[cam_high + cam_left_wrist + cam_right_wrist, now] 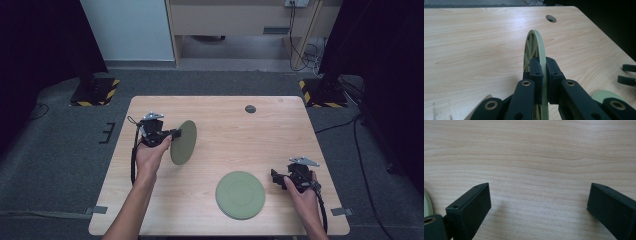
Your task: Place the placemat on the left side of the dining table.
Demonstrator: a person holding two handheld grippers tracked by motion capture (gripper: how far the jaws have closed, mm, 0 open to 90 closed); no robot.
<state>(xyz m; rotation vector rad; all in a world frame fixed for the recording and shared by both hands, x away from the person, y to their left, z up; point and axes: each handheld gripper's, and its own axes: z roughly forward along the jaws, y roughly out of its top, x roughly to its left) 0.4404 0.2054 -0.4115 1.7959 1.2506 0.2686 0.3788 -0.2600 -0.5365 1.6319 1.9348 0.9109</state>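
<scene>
Near edge: both forearms enter from bottom of high view, cut off by frame; left hand (pixel 150 156), right hand (pixel 300 192).
Left gripper (pixel 176 134): raised over left half of wooden table (pixel 225 125), jaws clenched on rim of a green plate (pixel 183 142), plate held on edge, upright.
Plate in left gripper view: seen edge-on (pixel 539 42), ribbed underside faces left; lower part hidden behind the black pads (pixel 536 75) and linkage.
Contact w/ table: cannot tell if held plate's low edge touches the wood or hangs just above it.
Second green plate (pixel 240 194): lies flat, near-right part of table; in left gripper view just a sliver (pixel 602 95) behind the jaw arm; in right gripper view a pale sliver at left edge (pixel 426 202), mostly cut off.
Right gripper (pixel 275 178): near right edge, just right of flat plate, apart from it; jaws released, wide, bare wood between them (pixel 539 205); right pad cut off by frame.
Far side: round hole (pixel 250 109) in tabletop, small; beyond it, floor and furniture dim, hard to make out.
</scene>
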